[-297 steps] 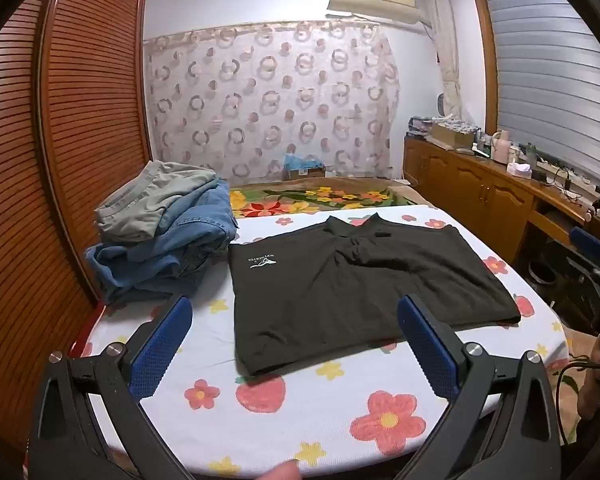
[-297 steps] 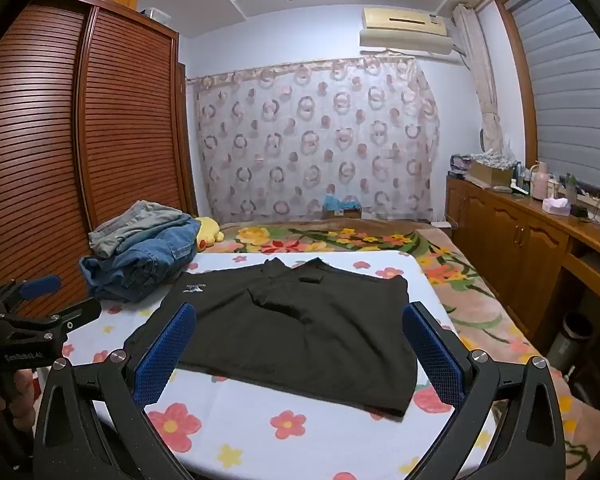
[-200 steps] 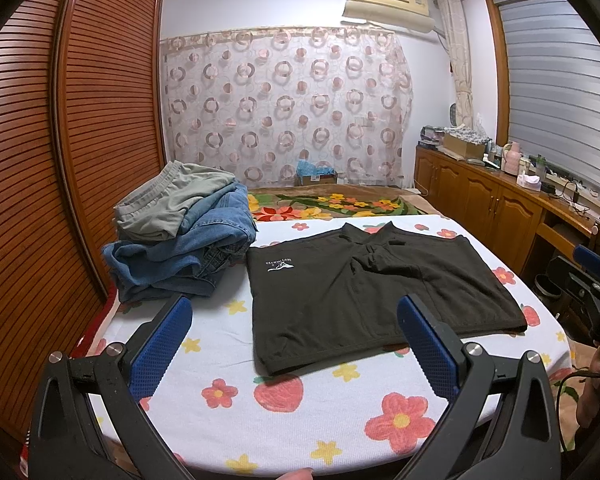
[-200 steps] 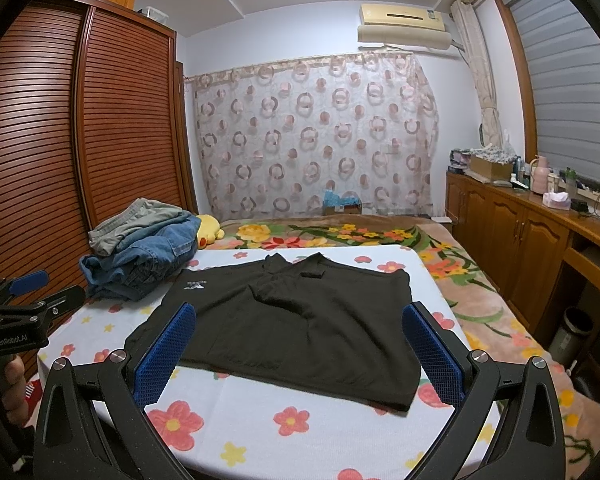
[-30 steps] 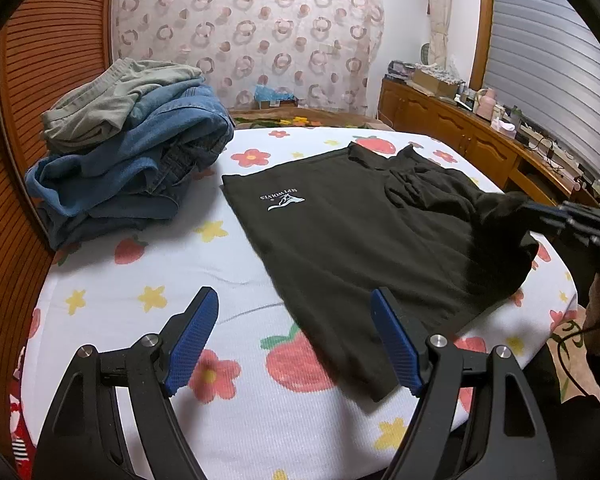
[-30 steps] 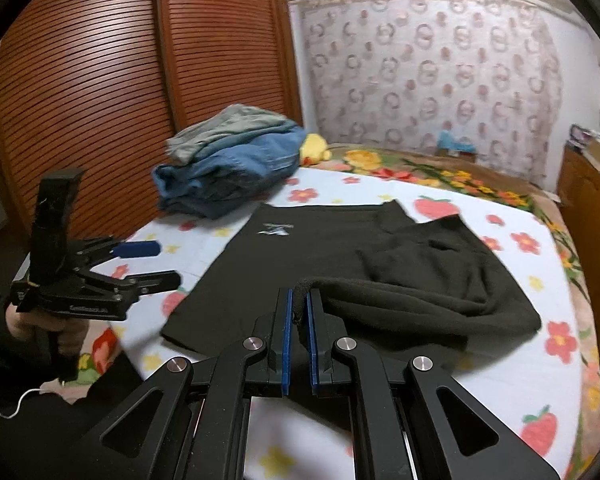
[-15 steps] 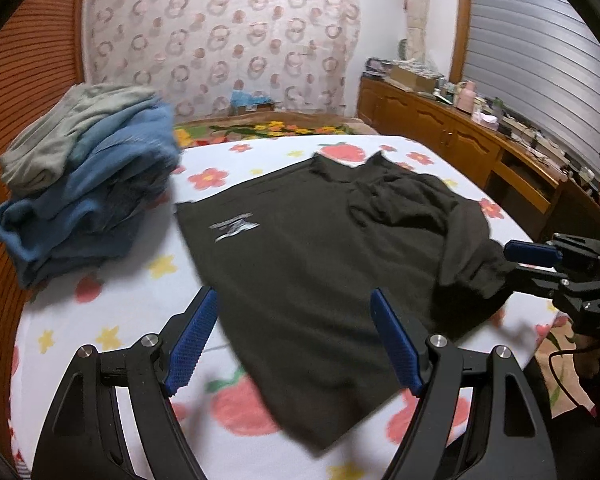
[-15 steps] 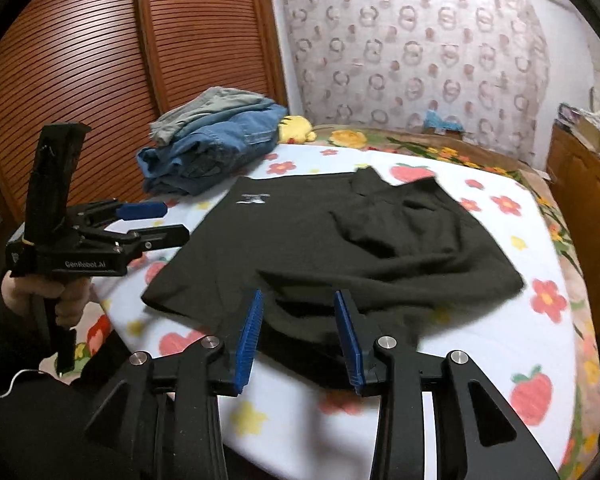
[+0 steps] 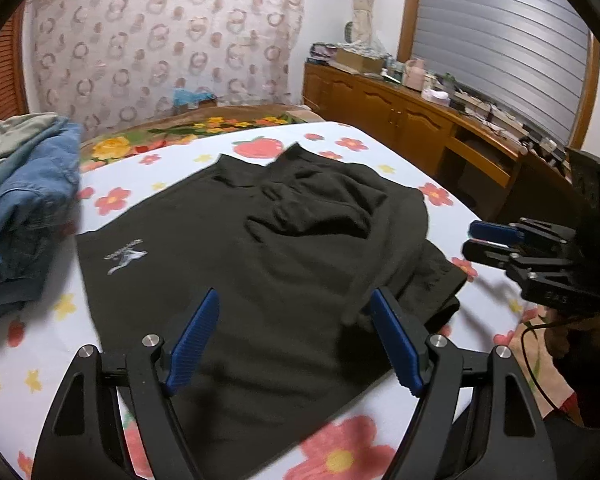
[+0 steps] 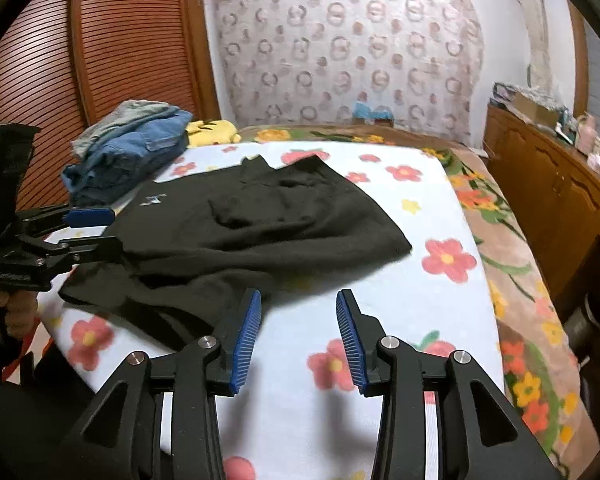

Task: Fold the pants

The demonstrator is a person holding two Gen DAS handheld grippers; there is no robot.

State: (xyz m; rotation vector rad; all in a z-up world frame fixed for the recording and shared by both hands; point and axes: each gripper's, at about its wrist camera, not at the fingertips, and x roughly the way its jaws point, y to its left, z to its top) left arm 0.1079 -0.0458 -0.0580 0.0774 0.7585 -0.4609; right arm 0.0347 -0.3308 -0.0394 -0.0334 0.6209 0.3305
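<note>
Pants [image 9: 260, 264], dark with a small pale logo, lie spread on the flowered bedsheet [image 10: 420, 320], with one side folded loosely over the middle so the cloth is bunched and creased there. Taking the pants as the landmark: the left gripper [image 9: 296, 340] hangs over their near hem, its blue fingers [image 9: 194, 340] standing wide apart with the dark cloth showing between them but below them, neither pad pressing on it; nothing is held. The right gripper [image 10: 298, 336] sits just off the pants' other near corner, over bare sheet; its fingers [image 10: 246, 340] stand partly apart, having just been opening, and only sheet shows in the gap, the folded edge of the pants lying just beside the left-hand finger. Whether that finger brushes the cloth cannot be told.

From the left wrist view the right gripper shows at the pants' far right edge, close to the turned-over corner and apart from it. A hand [image 10: 12, 312] grips the left tool's handle beside the pants' logo end. Beyond the logo end, a stack of folded jeans [image 10: 128, 152] rests on the sheet, clear of the pants.
</note>
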